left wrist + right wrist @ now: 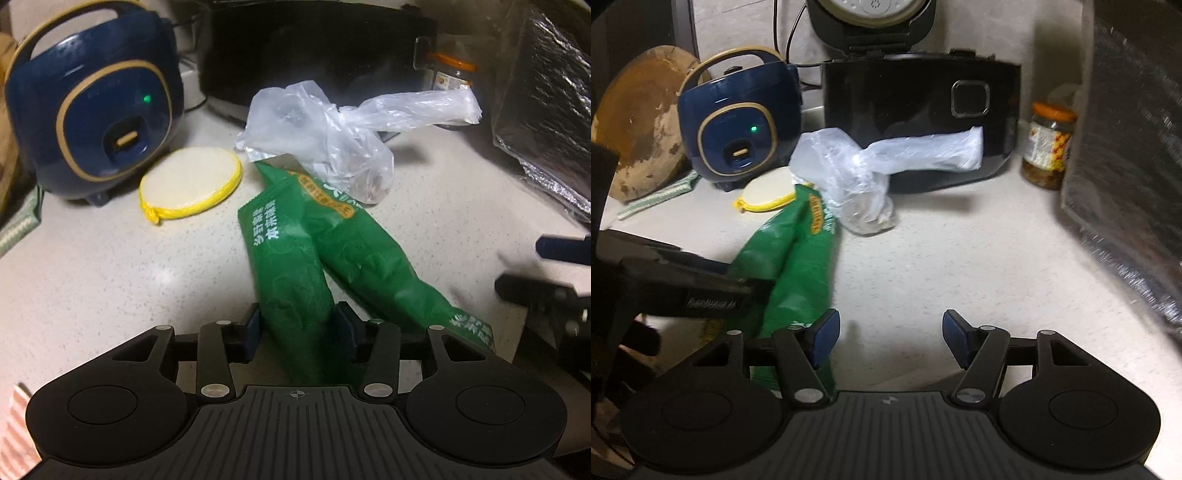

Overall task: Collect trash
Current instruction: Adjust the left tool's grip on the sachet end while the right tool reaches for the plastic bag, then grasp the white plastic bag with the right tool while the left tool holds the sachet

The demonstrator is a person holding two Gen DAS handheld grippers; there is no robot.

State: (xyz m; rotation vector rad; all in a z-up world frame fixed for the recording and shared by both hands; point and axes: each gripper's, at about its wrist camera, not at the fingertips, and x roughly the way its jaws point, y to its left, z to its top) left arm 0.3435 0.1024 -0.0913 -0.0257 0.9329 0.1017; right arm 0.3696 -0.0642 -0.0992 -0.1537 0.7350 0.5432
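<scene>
Green wrapper packaging (288,266) lies on the pale counter in two long lobes. My left gripper (299,326) is open, and the left lobe runs between its blue pads (253,328), filling the gap without being squeezed. A crumpled clear plastic bag (325,136) with brownish scraps inside rests on the wrapper's far end. In the right wrist view the green wrapper (798,254) is at the left, with the left gripper (746,291) on it and the clear bag (857,173) behind. My right gripper (890,332) stands open over bare counter, nothing between its pads.
A blue rice cooker (738,122) and a black cooker (916,118) stand at the back. Before the blue one lies a round yellow-edged pad (190,181). At the right are an orange-lidded jar (1049,144) and a foil-lined bag (1130,166). A wooden board (639,122) leans at the far left.
</scene>
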